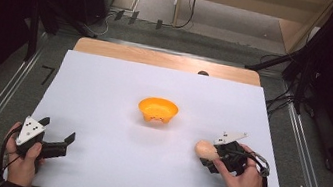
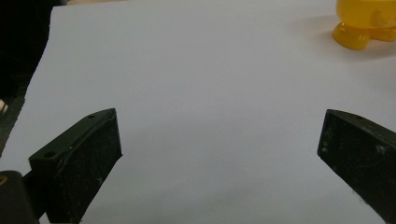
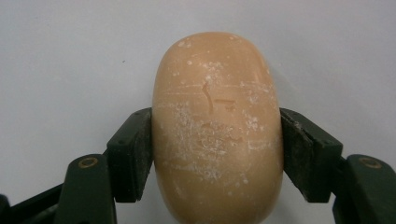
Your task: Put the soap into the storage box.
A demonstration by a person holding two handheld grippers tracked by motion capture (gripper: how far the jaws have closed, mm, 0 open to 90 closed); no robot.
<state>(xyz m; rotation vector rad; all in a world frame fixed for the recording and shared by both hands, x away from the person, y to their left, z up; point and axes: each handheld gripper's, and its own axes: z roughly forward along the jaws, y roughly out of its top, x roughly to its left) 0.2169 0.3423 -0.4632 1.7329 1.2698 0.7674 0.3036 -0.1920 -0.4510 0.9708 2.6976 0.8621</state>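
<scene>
Here the right gripper (image 3: 215,154) clamps a scuffed egg-shaped object (image 3: 217,126), underside hidden.

Tan egg-shaped lump (image 3: 217,128), gripped near orange bowl (image 1: 157,110)

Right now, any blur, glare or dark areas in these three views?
High view: surroundings dark, white sheet evenly lit, bowl soft. Left gripper view: jaws blurred, bowl cut off at the top edge. Right gripper view: soap sharp, no glare, jaws slightly soft.

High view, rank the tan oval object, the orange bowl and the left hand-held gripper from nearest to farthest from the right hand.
1. Tan oval object, just left of the right hand.
2. Orange bowl, table centre.
3. Left hand-held gripper, far left.
</scene>
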